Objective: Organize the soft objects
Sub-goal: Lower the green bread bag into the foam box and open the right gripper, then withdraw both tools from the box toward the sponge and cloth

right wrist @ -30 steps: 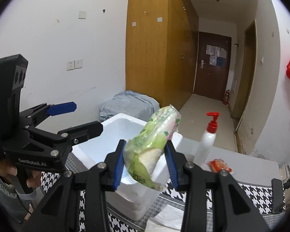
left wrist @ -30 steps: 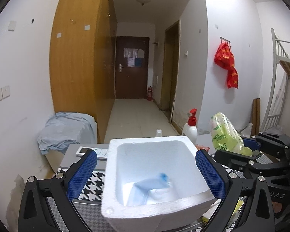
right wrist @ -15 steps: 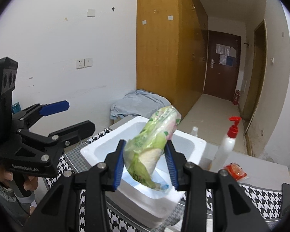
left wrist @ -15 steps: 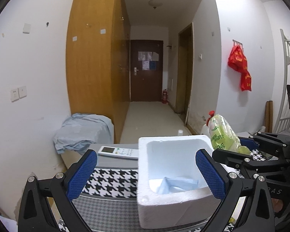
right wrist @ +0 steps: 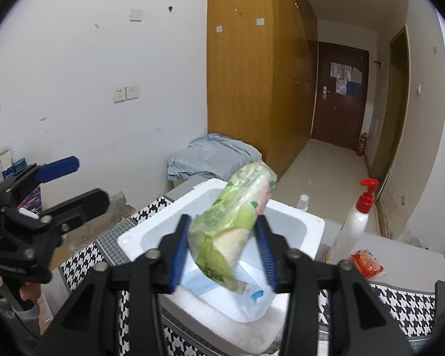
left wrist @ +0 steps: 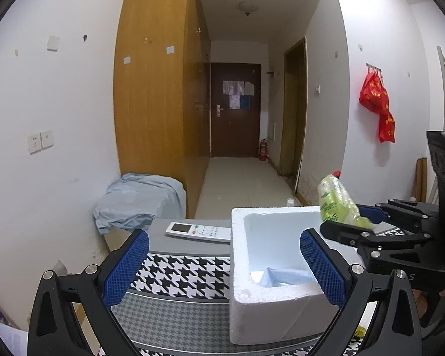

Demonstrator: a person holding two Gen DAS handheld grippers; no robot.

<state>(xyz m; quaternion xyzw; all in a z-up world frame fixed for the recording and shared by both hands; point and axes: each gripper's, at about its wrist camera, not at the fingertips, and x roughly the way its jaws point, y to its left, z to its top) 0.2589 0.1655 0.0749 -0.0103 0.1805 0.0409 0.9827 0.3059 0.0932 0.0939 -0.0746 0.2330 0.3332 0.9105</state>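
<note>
The right claw [right wrist: 222, 249] is over a white foam box [right wrist: 284, 332] on a counter [right wrist: 400, 299] covered in houndstooth cloth. Its jaws have just been opening, and a green plastic packet [right wrist: 231, 222] stands tilted between the blue pads; the left pad shows a gap, the right pad's contact is unclear. The packet hangs above the box's hollow, where a pale blue packet [right wrist: 240, 299] already lies. The left claw [left wrist: 225, 267] is wide open and empty, its right finger in front of the box. A white remote [left wrist: 198, 231] lies beside the box, a red-capped pump bottle [right wrist: 356, 222] behind it.
</note>
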